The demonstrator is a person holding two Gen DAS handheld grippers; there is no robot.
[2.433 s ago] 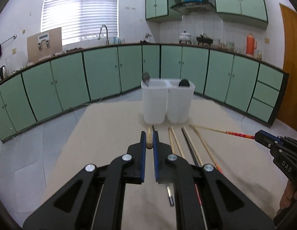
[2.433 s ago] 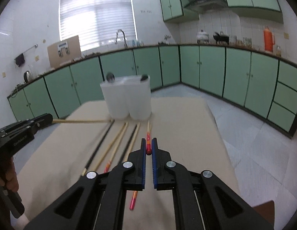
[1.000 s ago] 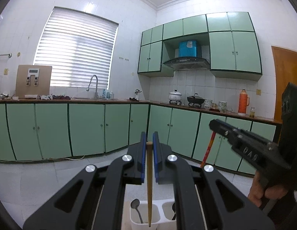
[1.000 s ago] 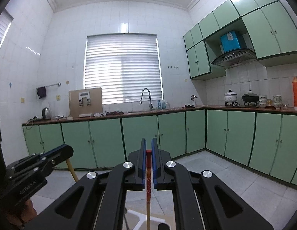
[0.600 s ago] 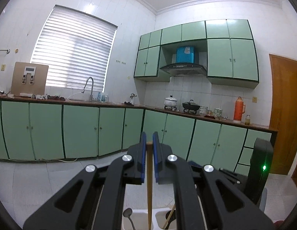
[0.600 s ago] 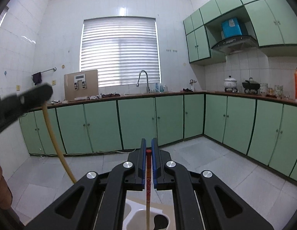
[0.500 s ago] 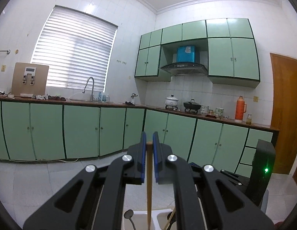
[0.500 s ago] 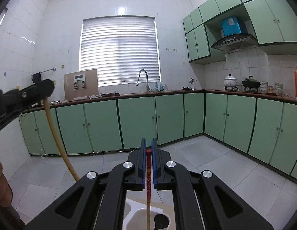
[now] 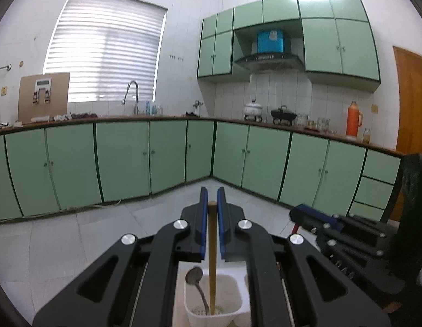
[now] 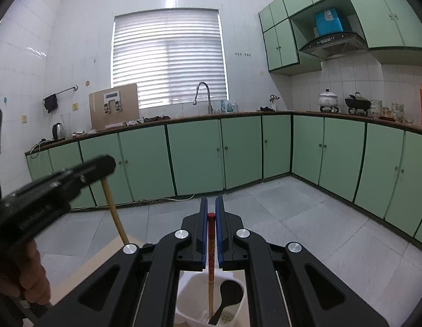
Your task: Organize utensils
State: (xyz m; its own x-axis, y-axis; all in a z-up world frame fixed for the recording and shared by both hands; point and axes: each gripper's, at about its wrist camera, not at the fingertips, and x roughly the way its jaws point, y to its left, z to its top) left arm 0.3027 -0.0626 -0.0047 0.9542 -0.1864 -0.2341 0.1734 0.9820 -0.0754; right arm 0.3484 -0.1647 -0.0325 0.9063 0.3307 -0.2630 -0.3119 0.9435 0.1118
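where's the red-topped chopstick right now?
Right wrist view, centre: the red-topped chopstick hangs upright, pinched in the right gripper, its lower end down in a white holder compartment beside a black spoon.

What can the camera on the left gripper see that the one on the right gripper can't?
Only the left wrist view shows the plain wooden chopstick reaching into a white cup beside a metal spoon, and a brown door. Only the right wrist view shows the red-topped chopstick entering a cup with a black spoon, plus a kettle. Both show green cabinets, window blinds and the sink tap.
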